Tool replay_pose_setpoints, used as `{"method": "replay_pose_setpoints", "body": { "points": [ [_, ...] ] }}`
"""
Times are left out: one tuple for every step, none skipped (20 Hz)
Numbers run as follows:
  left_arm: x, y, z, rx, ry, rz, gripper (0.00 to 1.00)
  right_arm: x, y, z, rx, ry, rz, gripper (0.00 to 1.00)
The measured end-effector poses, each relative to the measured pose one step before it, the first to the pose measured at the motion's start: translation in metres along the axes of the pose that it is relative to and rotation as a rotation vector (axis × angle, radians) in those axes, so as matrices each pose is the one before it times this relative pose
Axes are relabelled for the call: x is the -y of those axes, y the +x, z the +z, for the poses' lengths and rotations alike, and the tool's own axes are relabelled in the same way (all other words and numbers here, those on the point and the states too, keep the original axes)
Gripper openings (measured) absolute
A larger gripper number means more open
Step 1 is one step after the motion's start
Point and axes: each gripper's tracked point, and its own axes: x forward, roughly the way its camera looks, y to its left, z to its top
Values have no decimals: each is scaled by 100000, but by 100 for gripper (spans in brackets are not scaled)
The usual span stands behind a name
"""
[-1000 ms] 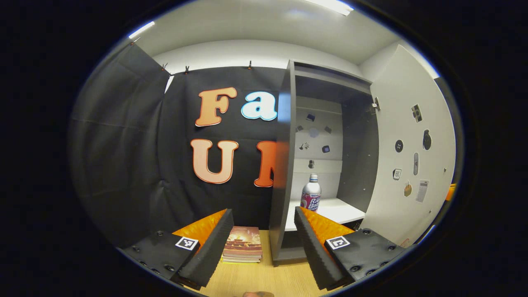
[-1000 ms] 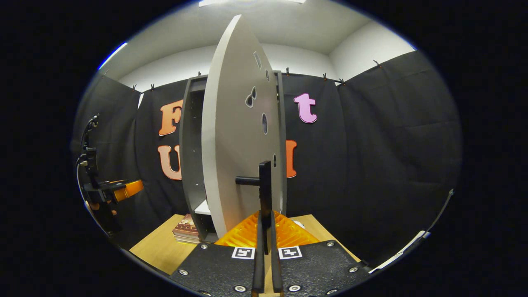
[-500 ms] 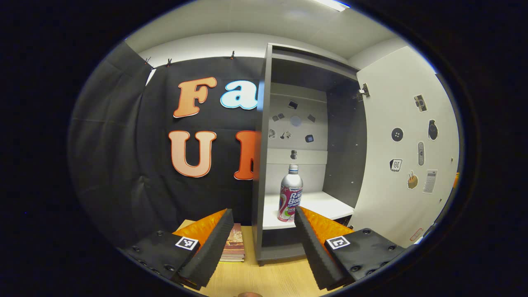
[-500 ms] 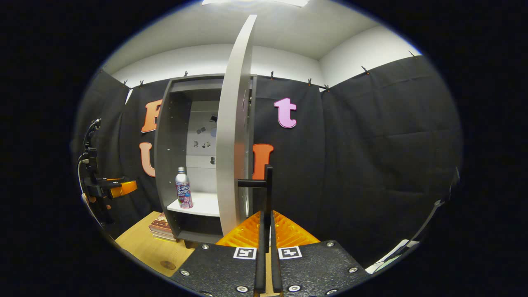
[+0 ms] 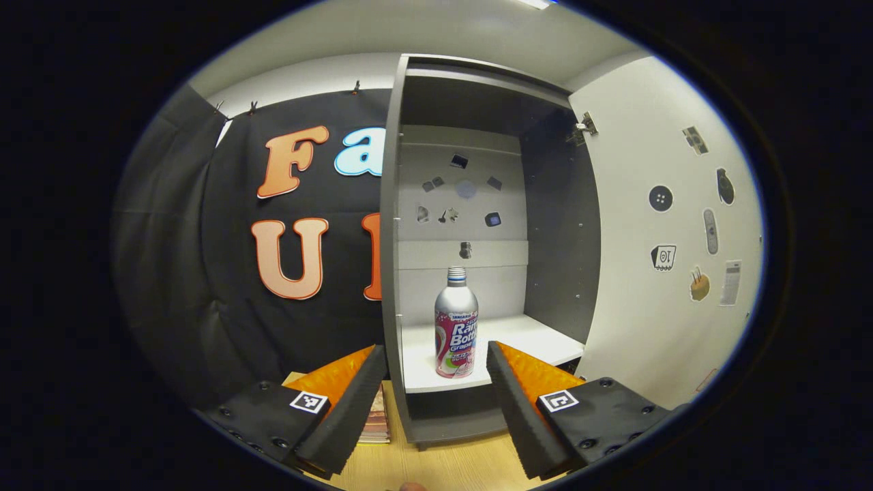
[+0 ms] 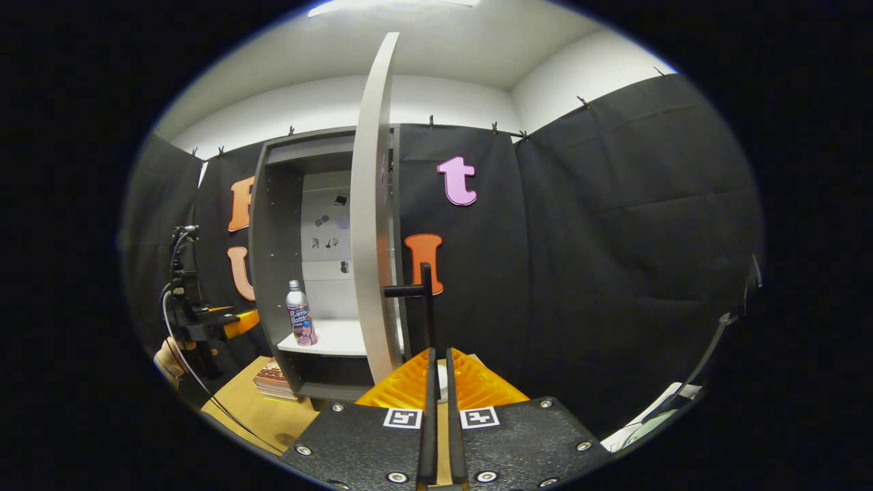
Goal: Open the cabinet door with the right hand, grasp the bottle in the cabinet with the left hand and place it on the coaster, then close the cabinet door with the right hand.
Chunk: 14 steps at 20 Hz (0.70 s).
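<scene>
It was a staged recording booth: black cloth walls (image 6: 614, 225) clipped up around a grey open-fronted cabinet (image 5: 409, 423) on a light wooden table (image 6: 252, 409).

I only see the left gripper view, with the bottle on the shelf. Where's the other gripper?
Observer: In the right gripper view, the right gripper sits at the black door handle, fingers nearly together. I can't tell whether they pinch it.
Operator: What does the door look like from there?
Observer: The door stands edge-on, wide open.
Operator: Is my gripper touching the bottle?
Observer: No. Seen from the side, the left gripper is left of the cabinet, apart from the bottle.
</scene>
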Motion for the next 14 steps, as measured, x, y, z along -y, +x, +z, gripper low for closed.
{"method": "replay_pose_setpoints", "body": {
  "points": [
    [223, 533, -142, 230, 390, 131, 94, 789, -176, -92, -335, 363, -2105, 7],
    [310, 615, 131, 555, -53, -162, 94, 1051, -307, -157, -129, -210, -2195, 7],
    [324, 604, 141, 771, -308, -306, 94, 944, -296, -86, -277, -173, -2471, 8],
    [274, 559, 192, 675, -228, -216, 94, 529, 82, -129, -546, 488, -1918, 10],
    [271, 614, 303, 998, 48, -14, 96, 540, -70, -129, -360, 614, -1757, 16],
    [135, 576, 302, 1304, 533, 212, 94, 723, -28, -104, -400, 235, -2039, 19],
    [-27, 497, 275, 1452, 578, 762, 93, 705, 109, -208, -567, -232, -2042, 28],
    [156, 702, 470, 1233, 257, 378, 93, 519, 184, -207, -623, -564, -1453, 32],
    [192, 649, 21, 613, -9, 154, 97, 383, 123, -287, -444, -563, -1246, 37],
    [199, 713, -15, -134, 0, 209, 94, 386, 146, 19, -189, -312, -1402, 45],
    [-33, 724, -225, -490, -84, 631, 97, 274, 122, 41, 32, -249, -1000, 60],
    [28, 694, -281, -792, -324, 460, 97, 404, -18, 64, 63, -144, -1111, 72],
    [68, 602, -243, -773, -371, 301, 100, 402, -40, 10, 150, 41, -1230, 83],
    [64, 656, -323, -338, -110, 150, 97, 243, 161, 26, -119, 143, -1076, 87]
  ]
}}
